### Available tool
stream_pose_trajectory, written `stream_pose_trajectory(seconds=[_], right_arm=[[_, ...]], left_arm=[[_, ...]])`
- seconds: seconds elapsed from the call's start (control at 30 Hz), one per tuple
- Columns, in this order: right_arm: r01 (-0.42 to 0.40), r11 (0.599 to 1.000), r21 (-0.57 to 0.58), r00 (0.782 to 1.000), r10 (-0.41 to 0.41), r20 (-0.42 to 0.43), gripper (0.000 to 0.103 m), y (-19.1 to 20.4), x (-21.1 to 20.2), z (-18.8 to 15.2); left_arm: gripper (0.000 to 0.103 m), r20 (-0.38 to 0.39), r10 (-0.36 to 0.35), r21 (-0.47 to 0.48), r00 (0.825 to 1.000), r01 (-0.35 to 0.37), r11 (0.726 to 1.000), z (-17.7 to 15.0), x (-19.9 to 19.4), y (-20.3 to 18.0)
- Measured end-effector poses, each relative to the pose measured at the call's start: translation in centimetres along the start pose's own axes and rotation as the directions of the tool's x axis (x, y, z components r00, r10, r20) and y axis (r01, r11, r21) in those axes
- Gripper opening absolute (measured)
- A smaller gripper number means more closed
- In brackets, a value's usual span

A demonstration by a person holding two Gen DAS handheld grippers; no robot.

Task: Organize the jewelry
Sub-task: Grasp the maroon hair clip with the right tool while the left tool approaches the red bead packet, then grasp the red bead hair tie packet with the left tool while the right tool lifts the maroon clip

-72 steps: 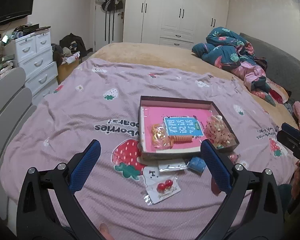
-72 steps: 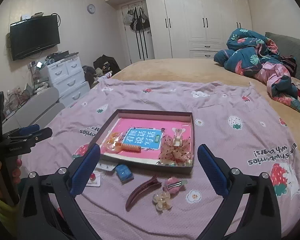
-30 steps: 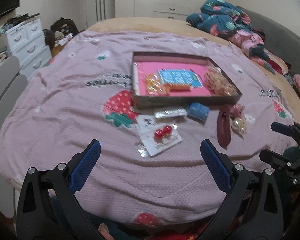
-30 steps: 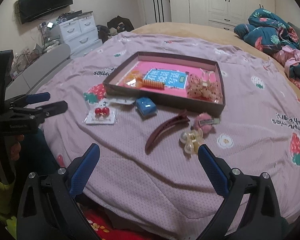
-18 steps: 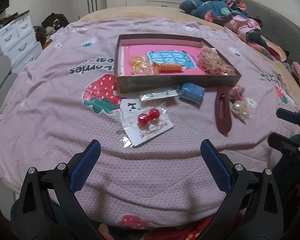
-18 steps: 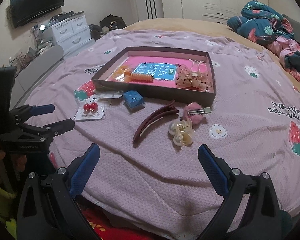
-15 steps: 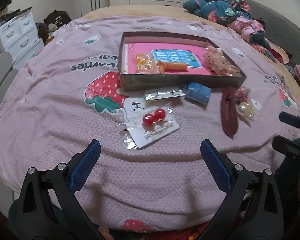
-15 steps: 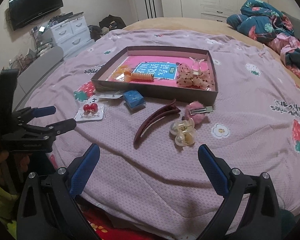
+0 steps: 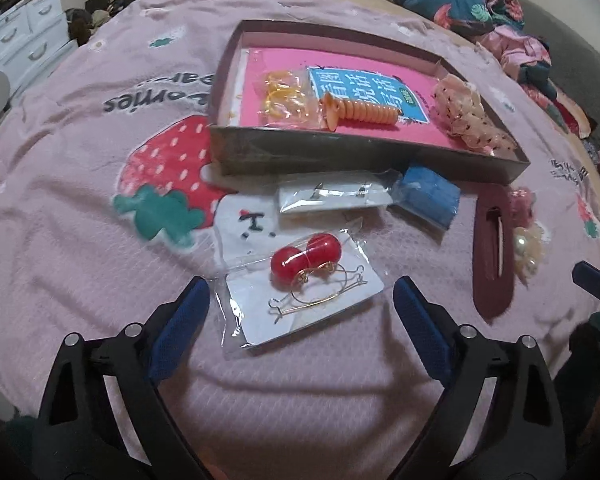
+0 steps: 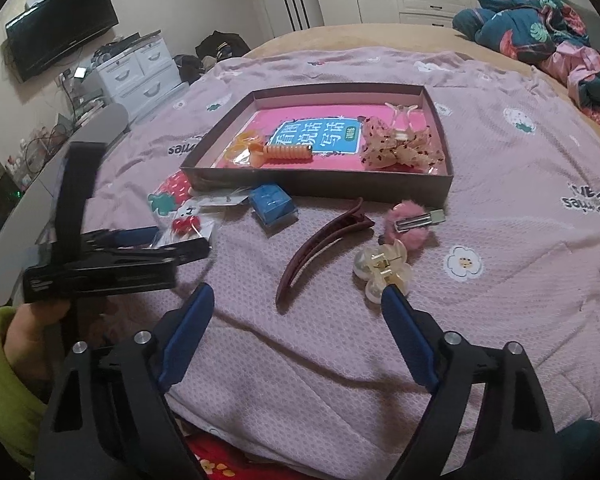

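The blue card (image 10: 315, 138) in the box (image 10: 320, 186) bears large white Chinese characters, reading about 看图说话写话, with a small green label at its end too small to read. The bedspread (image 9: 80, 208) carries dark print, seen upside down: "...erries" (image 9: 156, 100) in the left wrist view and "...ries" (image 10: 590, 202) near the right edge in the right wrist view.

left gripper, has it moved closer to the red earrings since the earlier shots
Yes. The left gripper has come forward and down toward the box; the red earrings now lie just ahead of its open fingers, untouched.
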State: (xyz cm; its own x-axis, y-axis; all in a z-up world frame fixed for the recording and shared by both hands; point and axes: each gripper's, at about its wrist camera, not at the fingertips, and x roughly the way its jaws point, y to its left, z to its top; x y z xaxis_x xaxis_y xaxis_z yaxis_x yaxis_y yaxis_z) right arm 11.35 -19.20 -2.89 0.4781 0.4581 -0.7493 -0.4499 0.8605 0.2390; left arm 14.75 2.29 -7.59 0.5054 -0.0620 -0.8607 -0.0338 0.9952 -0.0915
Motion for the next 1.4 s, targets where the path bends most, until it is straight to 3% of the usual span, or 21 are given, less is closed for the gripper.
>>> stream_pose_trajectory(seconds=[0.07, 0.13, 0.2, 0.37, 0.4, 0.47, 0.6, 0.7, 0.77, 1.13, 1.4], right_arm=[[-0.008, 1.0, 0.008, 1.0, 0.008, -0.006, 0.078, 0.0, 0.3, 0.3], [-0.03, 0.999, 0.03, 0.999, 0.03, -0.023, 0.069, -0.2, 1.0, 0.8], [-0.055, 0.997, 0.062, 0.997, 0.057, -0.043, 0.064, -0.4, 1.9, 1.3], [-0.029, 0.995, 0.091, 0.993, 0.039, -0.115, 0.046, -0.3, 5.3, 2.5], [-0.019, 0.995, 0.099, 0.992, 0.031, -0.124, 0.042, -0.4, 5.8, 2.7], [-0.002, 0.992, 0.126, 0.989, 0.02, -0.144, 0.036, -0.6, 7.1, 3.0], [0.023, 0.991, 0.13, 0.99, -0.004, -0.138, 0.017, -0.9, 8.2, 3.4], [-0.011, 0.991, 0.137, 0.993, 0.027, -0.119, 0.012, -1.0, 7.9, 3.1], [-0.022, 0.992, 0.128, 0.994, 0.036, -0.106, 0.011, -0.9, 7.6, 2.9], [-0.012, 0.998, 0.061, 0.999, 0.015, -0.036, 0.009, -0.2, 4.6, 2.0], [-0.027, 0.997, 0.071, 1.0, 0.027, -0.008, 0.009, -0.8, 2.7, 1.6]], left_arm=[[0.085, -0.002, 0.021, 0.027, 1.0, -0.021, 0.999, 0.6, 0.6, -0.4], [0.072, 0.002, 0.04, 0.047, 0.999, -0.04, 0.998, 0.8, 0.8, -0.6], [0.067, 0.014, 0.034, 0.037, 0.999, -0.034, 0.999, 1.0, 0.6, -0.2], [0.051, 0.026, -0.003, 0.009, 1.0, 0.003, 1.0, 1.0, -0.1, 1.1], [0.044, 0.03, -0.006, 0.012, 1.0, 0.005, 1.0, 0.9, -0.2, 1.1], [0.041, 0.037, 0.0, 0.025, 0.999, -0.001, 1.0, 0.8, -0.5, 0.9], [0.031, 0.048, -0.007, 0.032, 0.999, 0.006, 0.999, 0.6, -0.9, 1.0], [0.023, 0.058, -0.027, 0.023, 0.998, 0.026, 0.999, 0.4, -1.4, 1.2], [0.002, 0.07, -0.039, 0.018, 0.997, 0.038, 0.999, 0.2, -1.9, 1.2], [0.0, 0.062, -0.117, 0.021, 0.991, 0.115, 0.993, -1.3, -3.0, 0.7], [0.0, 0.034, -0.137, 0.105, 0.99, 0.133, 0.985, -3.6, -4.0, -0.8]])
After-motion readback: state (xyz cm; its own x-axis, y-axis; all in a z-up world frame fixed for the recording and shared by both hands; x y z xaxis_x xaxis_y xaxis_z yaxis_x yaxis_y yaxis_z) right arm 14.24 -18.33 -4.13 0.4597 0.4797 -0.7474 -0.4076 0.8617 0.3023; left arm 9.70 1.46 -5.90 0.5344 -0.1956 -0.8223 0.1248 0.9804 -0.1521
